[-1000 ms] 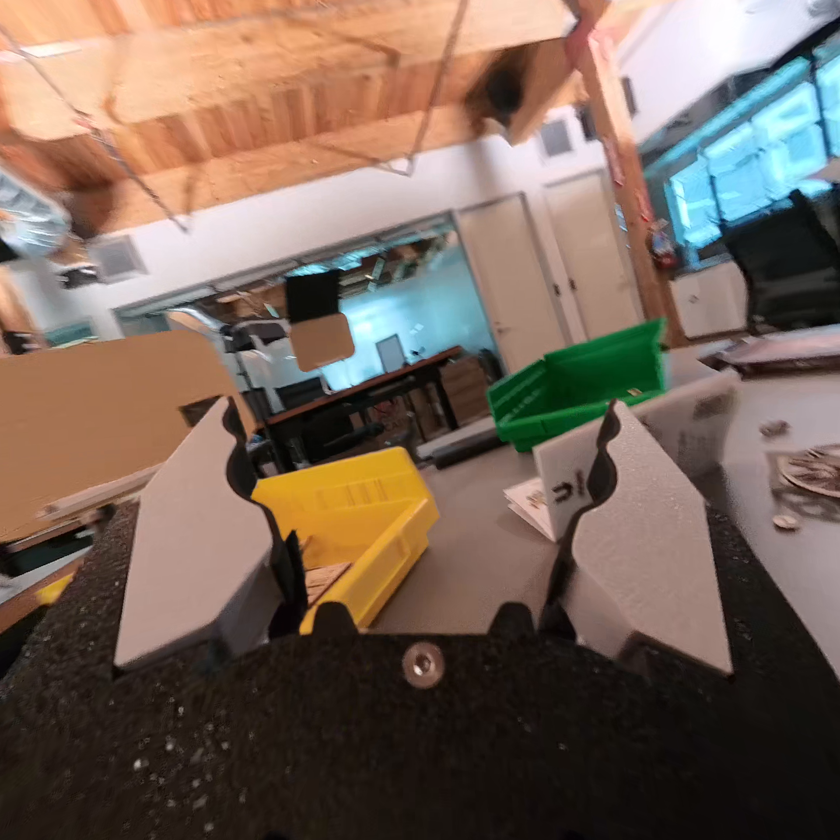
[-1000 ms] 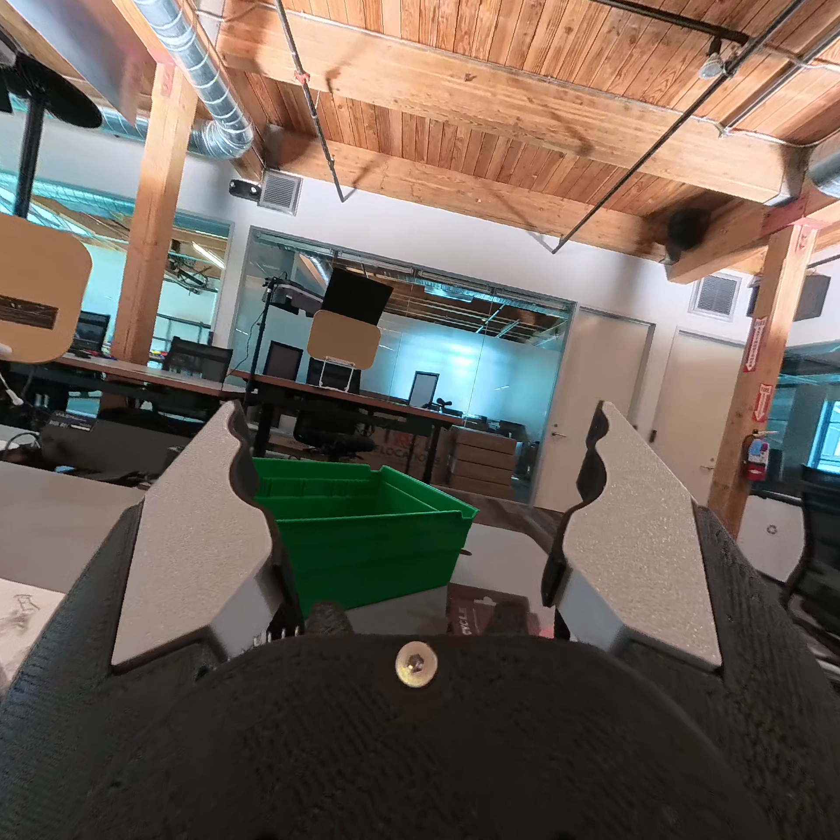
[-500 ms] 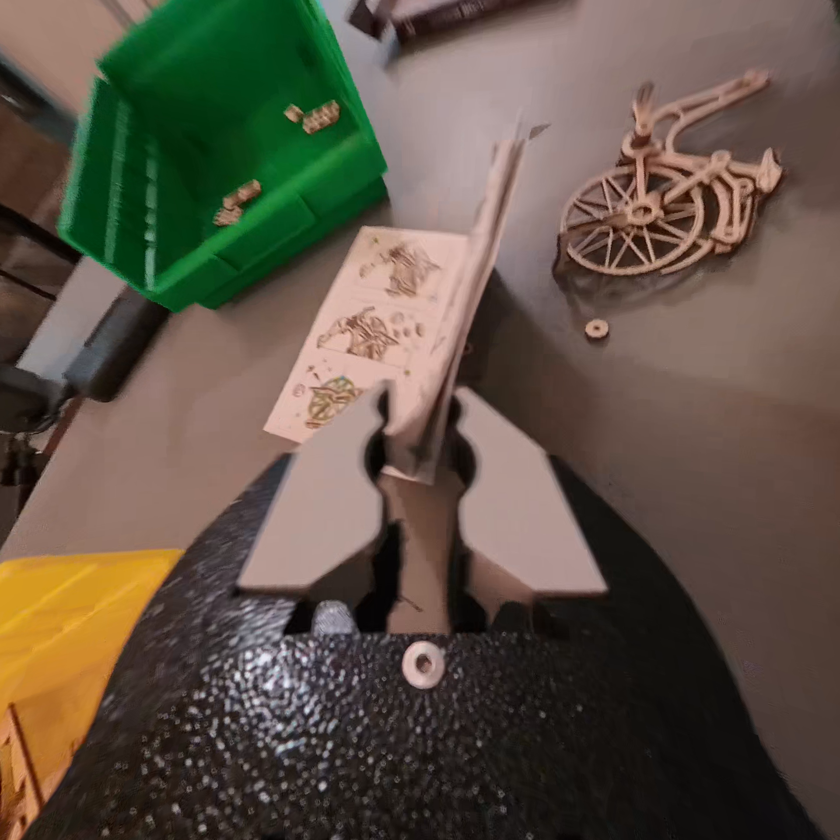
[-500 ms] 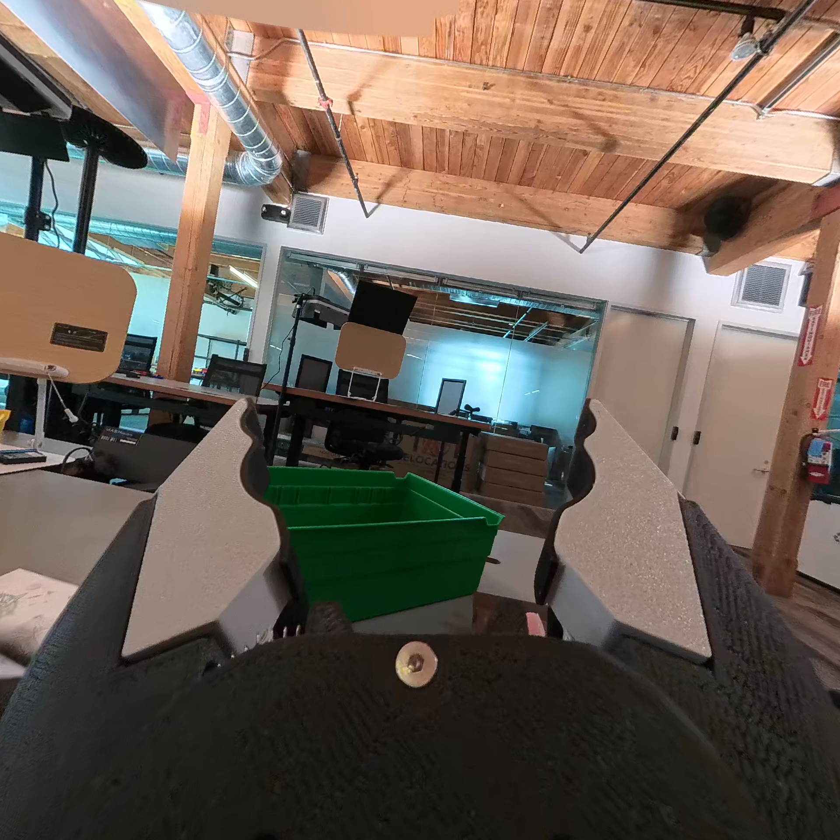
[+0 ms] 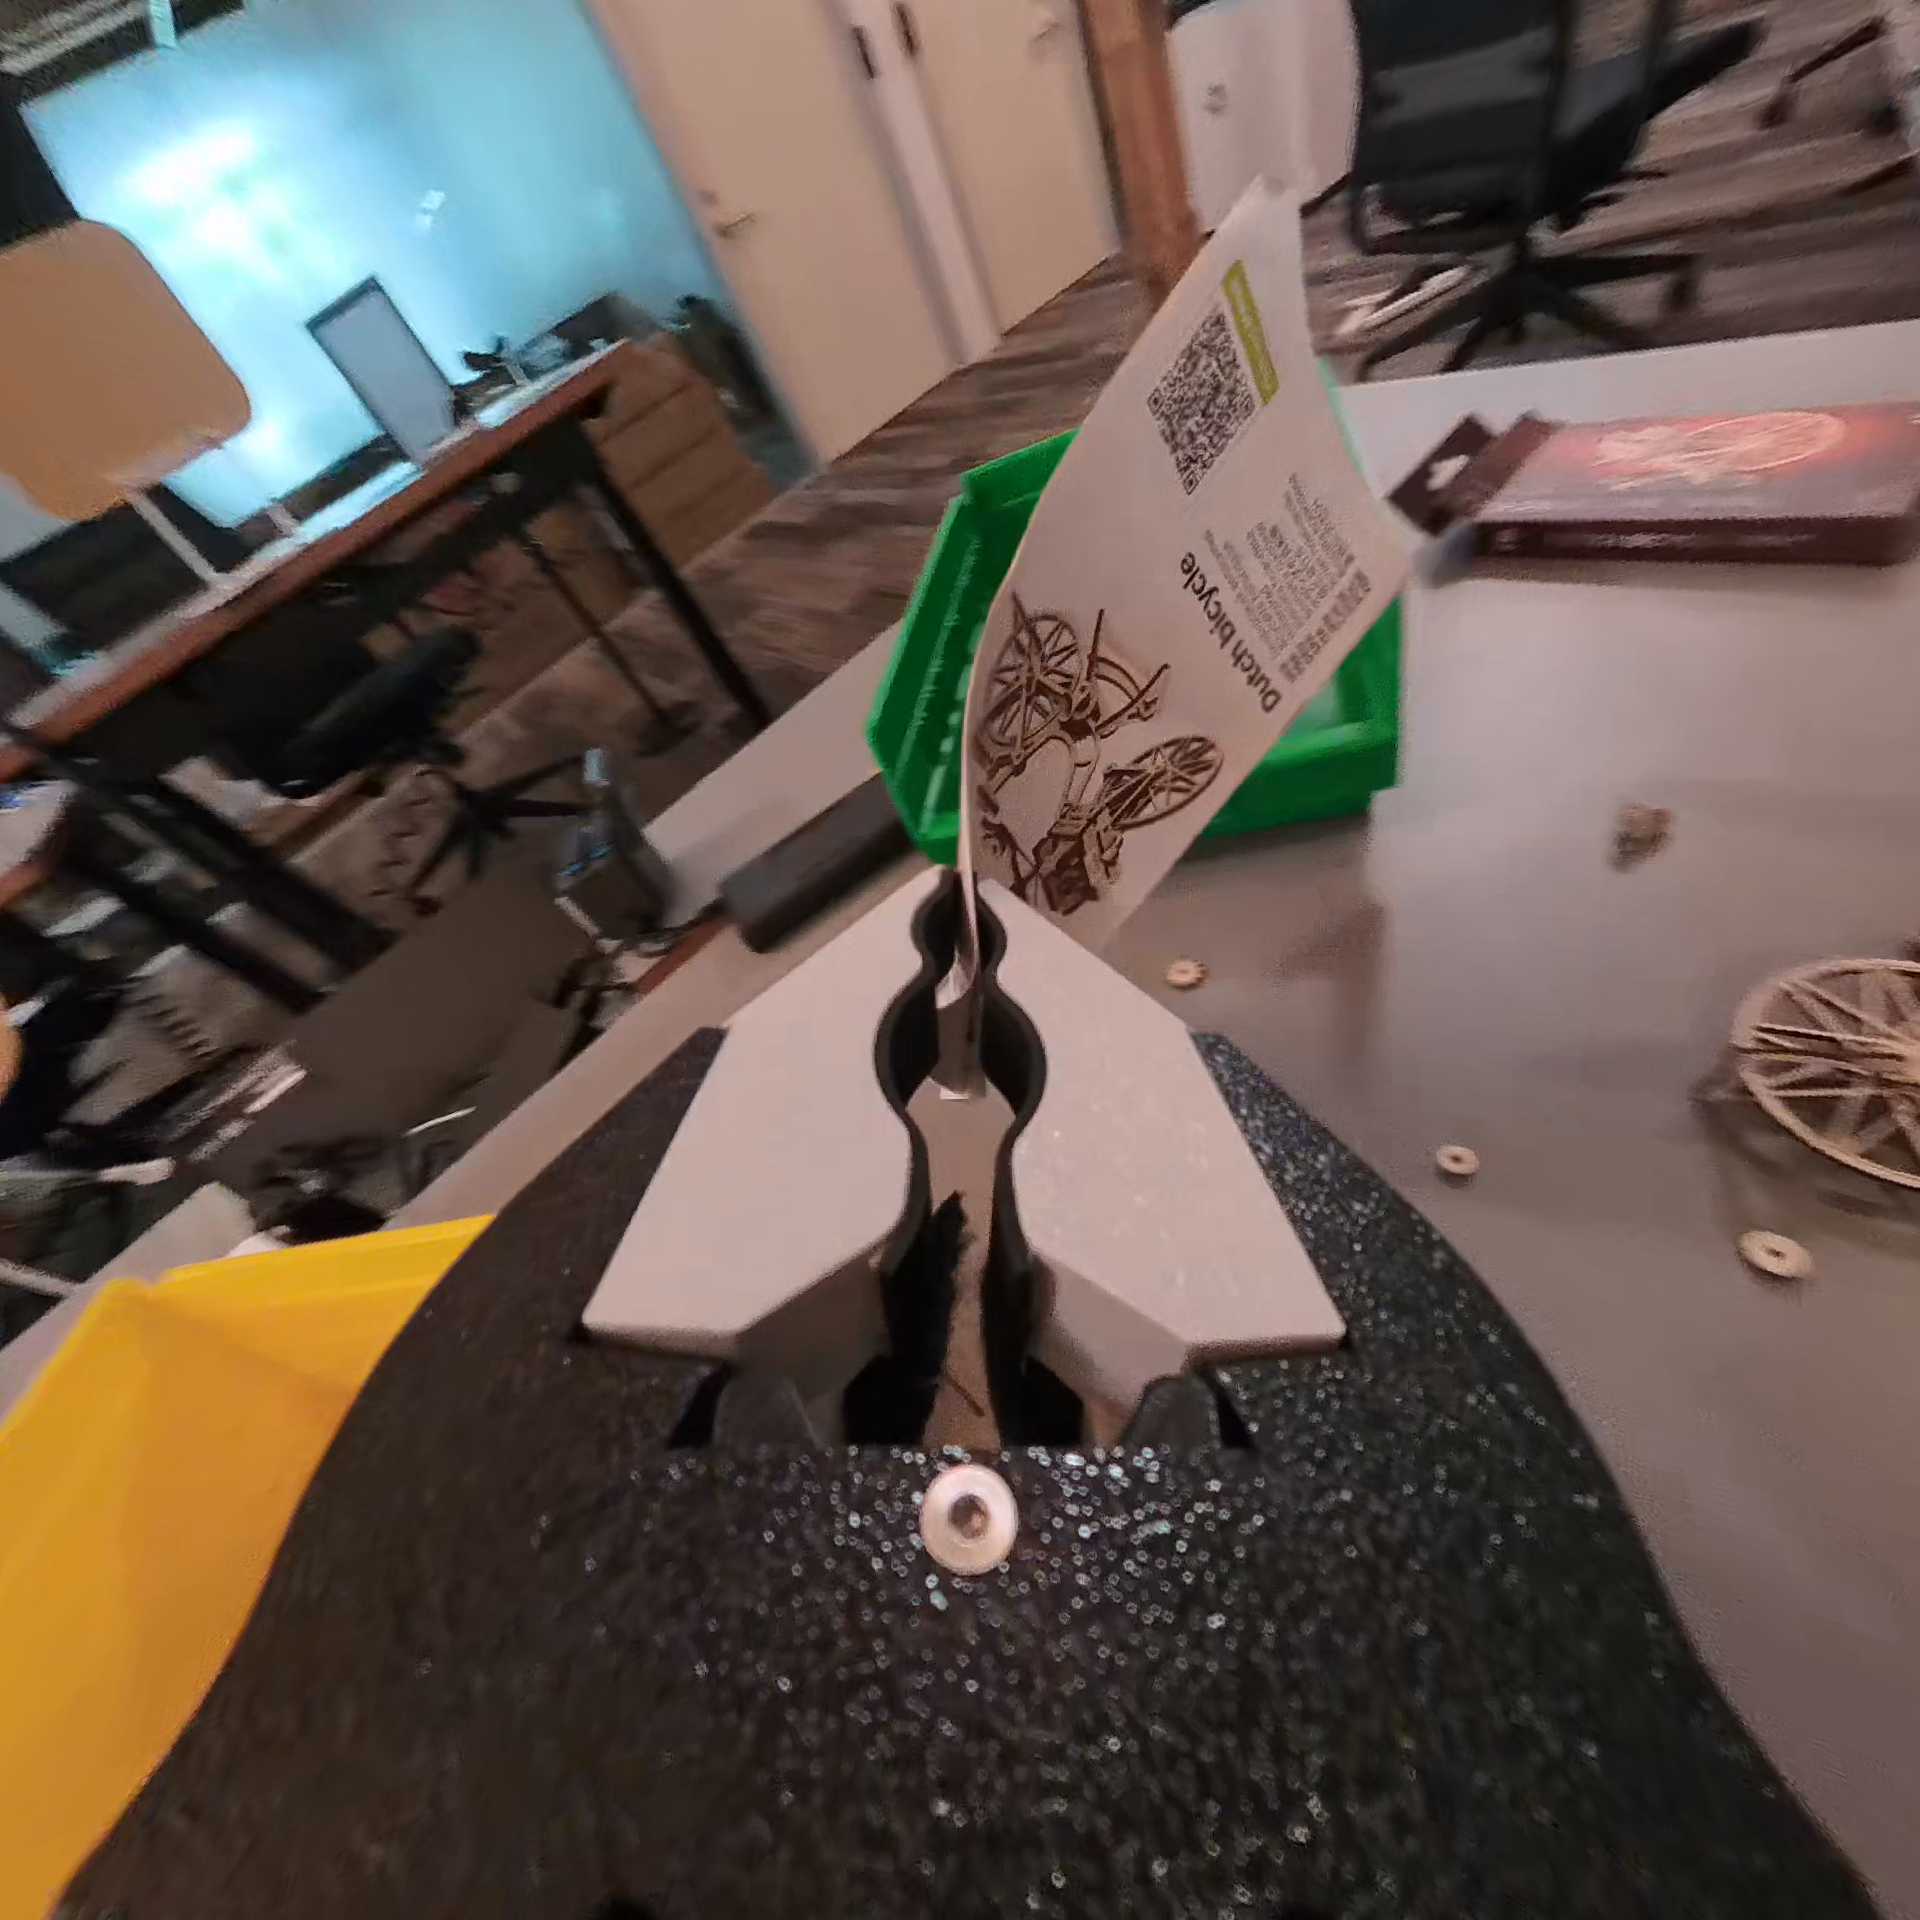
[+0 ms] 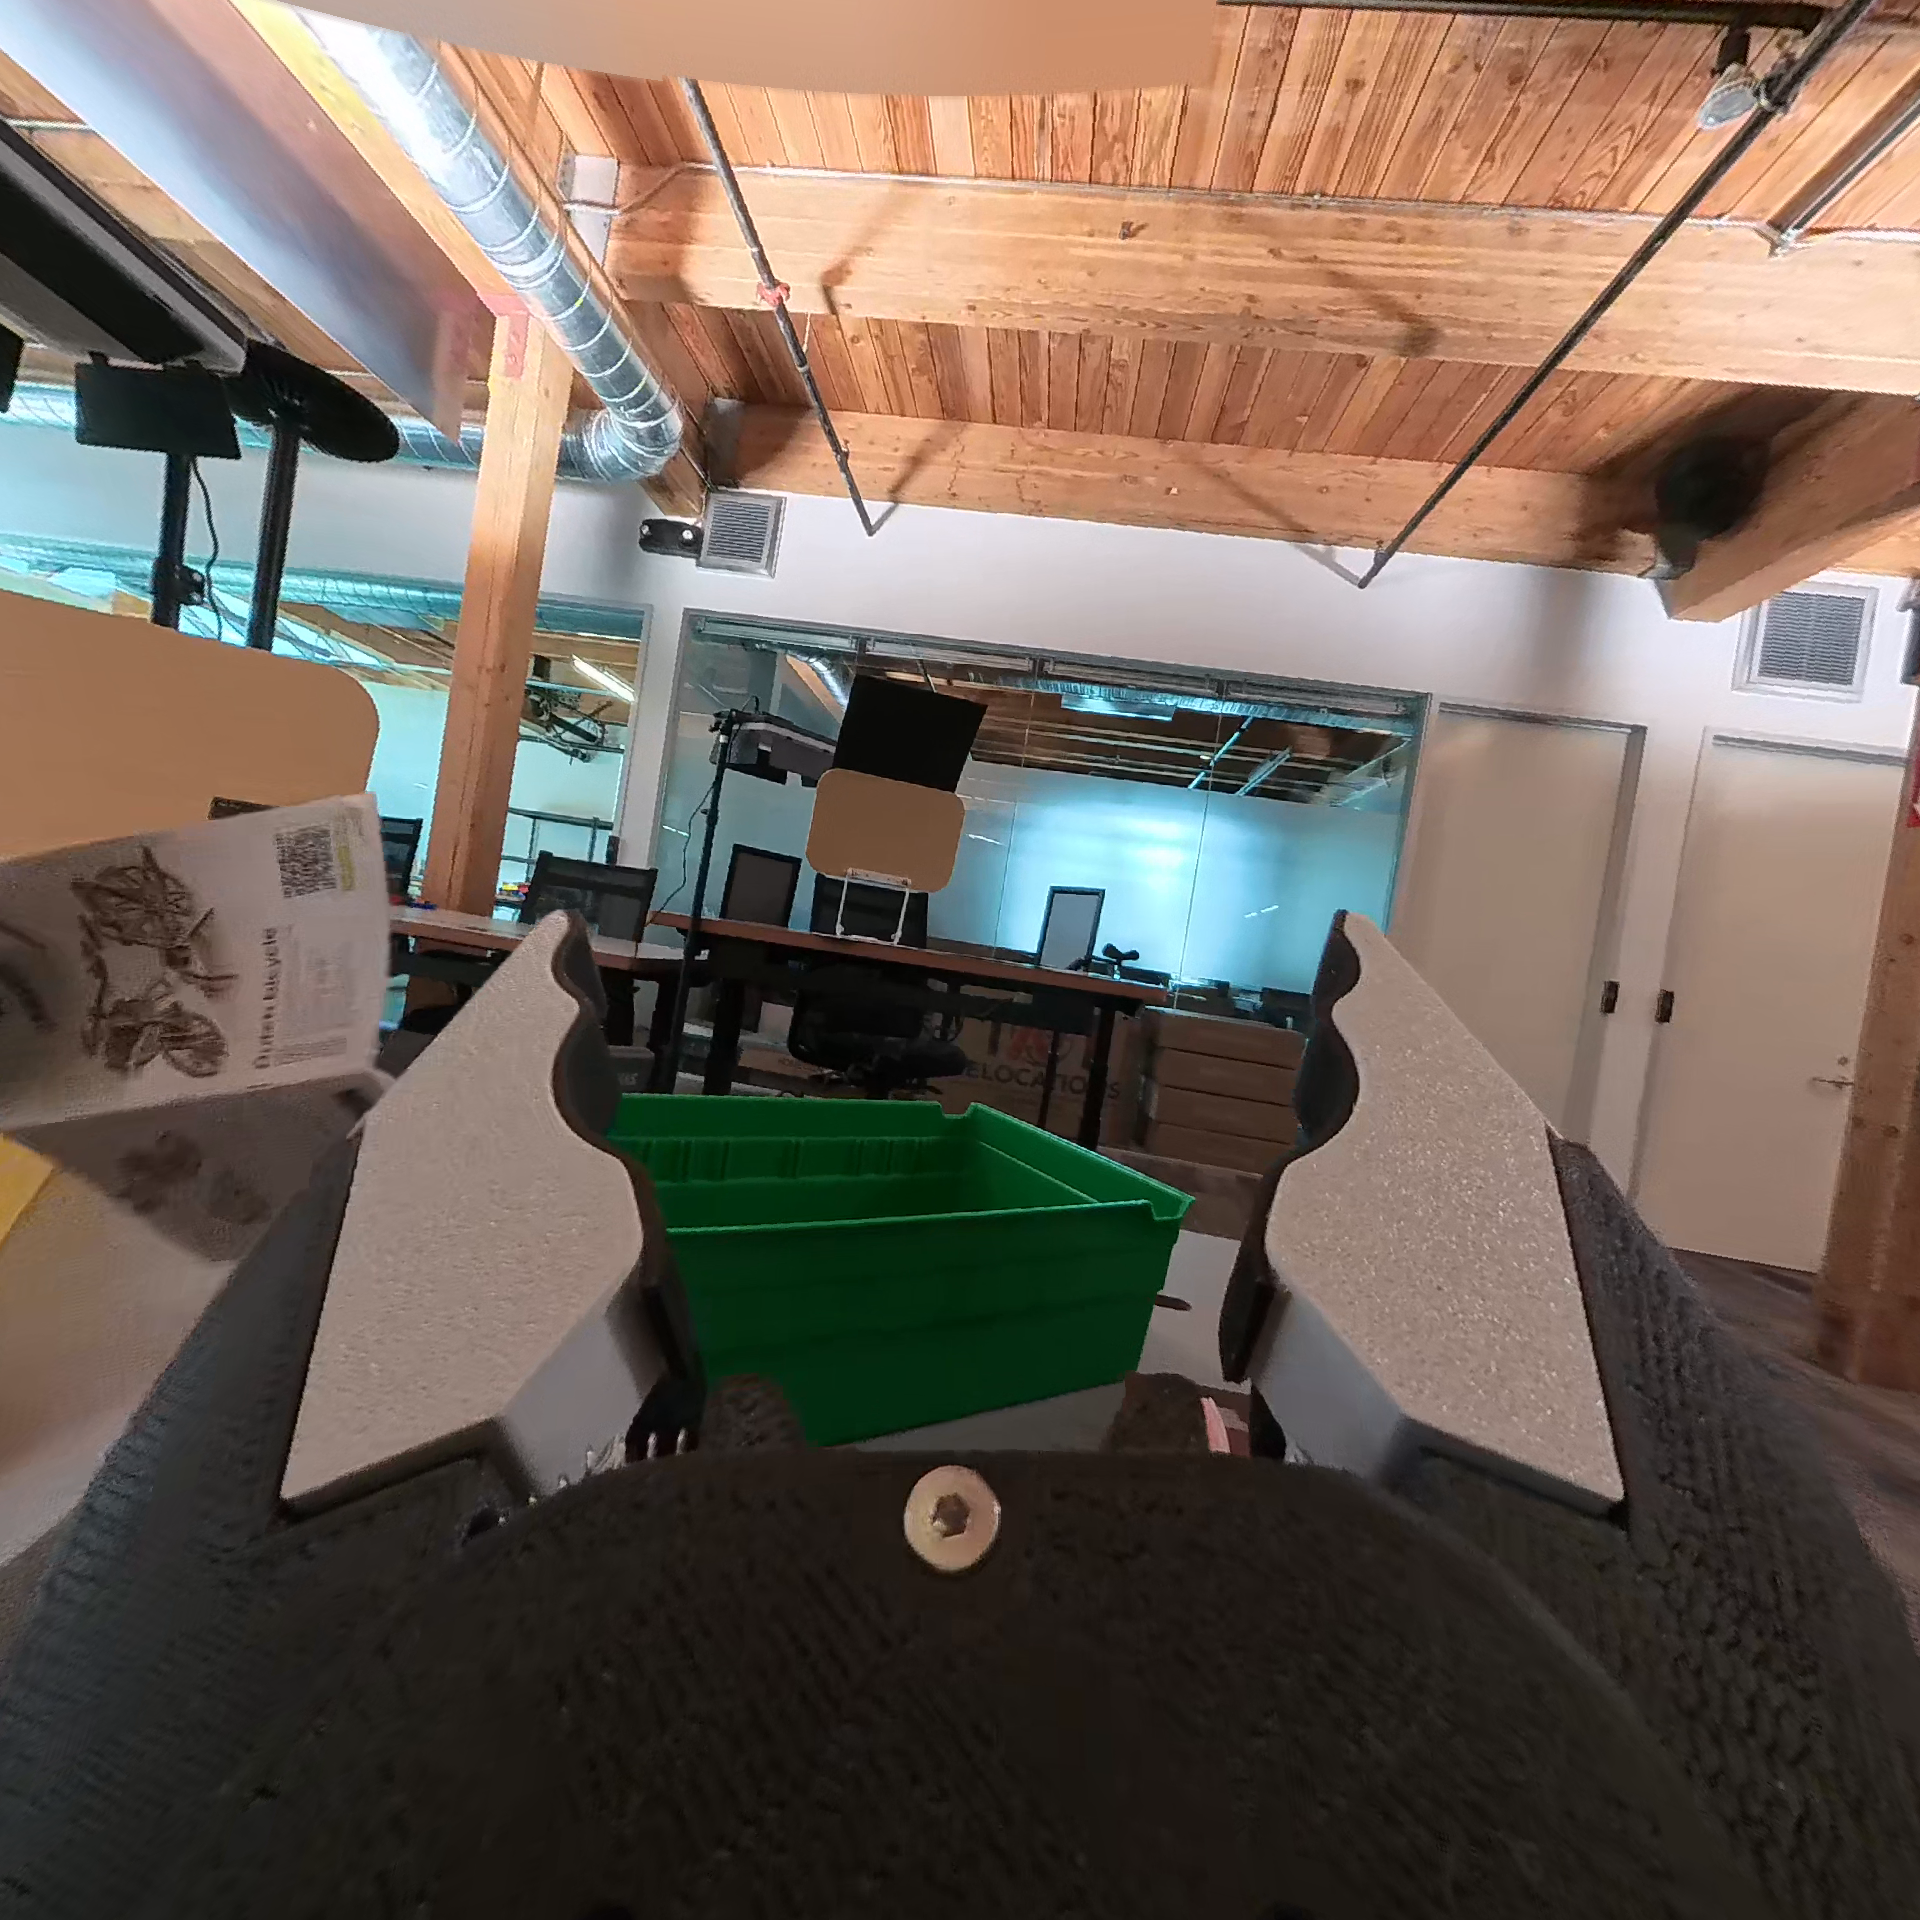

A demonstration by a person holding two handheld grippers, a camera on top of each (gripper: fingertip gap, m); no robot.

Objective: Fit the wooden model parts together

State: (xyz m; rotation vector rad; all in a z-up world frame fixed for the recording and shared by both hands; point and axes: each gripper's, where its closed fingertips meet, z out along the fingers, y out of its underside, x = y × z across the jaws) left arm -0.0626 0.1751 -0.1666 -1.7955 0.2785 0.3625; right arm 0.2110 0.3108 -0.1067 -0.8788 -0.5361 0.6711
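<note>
My left gripper [image 5: 966, 914] is shut on the lower edge of a white instruction booklet [image 5: 1164, 644] and holds it upright above the grey table [image 5: 1558, 935]. The booklet also shows at the left of the right wrist view [image 6: 187, 966]. A partly built wooden bicycle wheel [image 5: 1839, 1060] lies on the table at the right, with small wooden washers [image 5: 1457, 1161] loose near it. My right gripper [image 6: 956, 956] is open and empty, tilted up toward the room, with a green bin [image 6: 904, 1247] beyond its fingers.
The green bin [image 5: 935, 707] stands behind the booklet. A yellow bin [image 5: 156, 1507] sits at the near left. A dark flat box [image 5: 1683, 488] lies at the back right. The table's left edge drops to the floor, with desks and chairs beyond.
My left gripper swung down, shut on the booklet and lifted it off the table. The right gripper has drifted slightly, and the booklet has come into its view.
</note>
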